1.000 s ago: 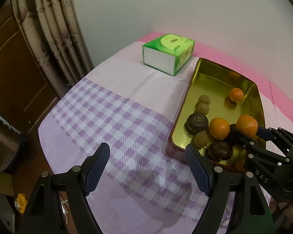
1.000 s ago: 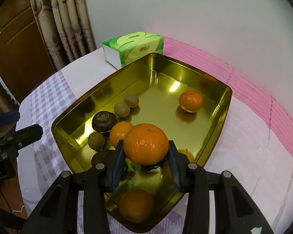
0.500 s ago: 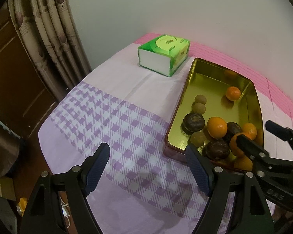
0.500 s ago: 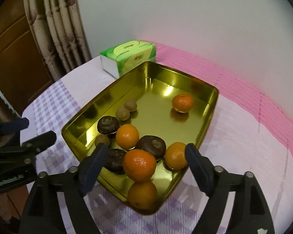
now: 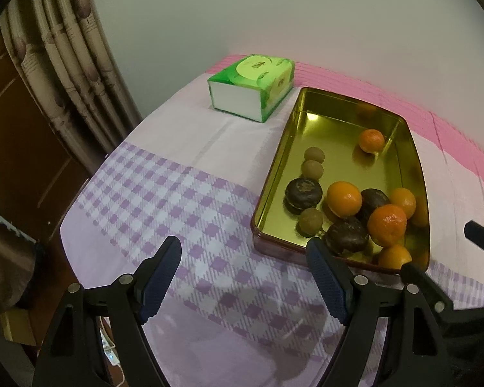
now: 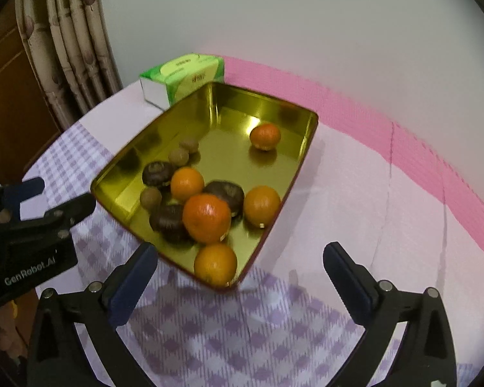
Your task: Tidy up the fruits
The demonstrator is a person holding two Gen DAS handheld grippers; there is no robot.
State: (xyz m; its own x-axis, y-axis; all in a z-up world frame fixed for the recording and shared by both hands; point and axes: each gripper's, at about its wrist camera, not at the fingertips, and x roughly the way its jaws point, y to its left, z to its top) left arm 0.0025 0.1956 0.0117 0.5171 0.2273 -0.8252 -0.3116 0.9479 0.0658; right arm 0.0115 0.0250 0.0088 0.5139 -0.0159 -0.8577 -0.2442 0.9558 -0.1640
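- My right claw has just been opening and its jaws now stand wide apart with nothing between them, hanging over the near end of the gold tray.
- My left claw is also spread apart and empty, over the checked cloth just left of the tray.
- The deep-orange mandarin sits in the tray's near half, resting against the dark brown fruits and packed in with other oranges.
- One more orange lies at the tray's nearest corner, touching the wall.
- A lone orange sits apart at the far end.
- Three small tan round fruits lie along the tray's left side, two close together and one nearer me.
- A green tissue pack stands on the counter just beyond the tray's far left corner.
- Curtains hang at the left, past the counter edge.
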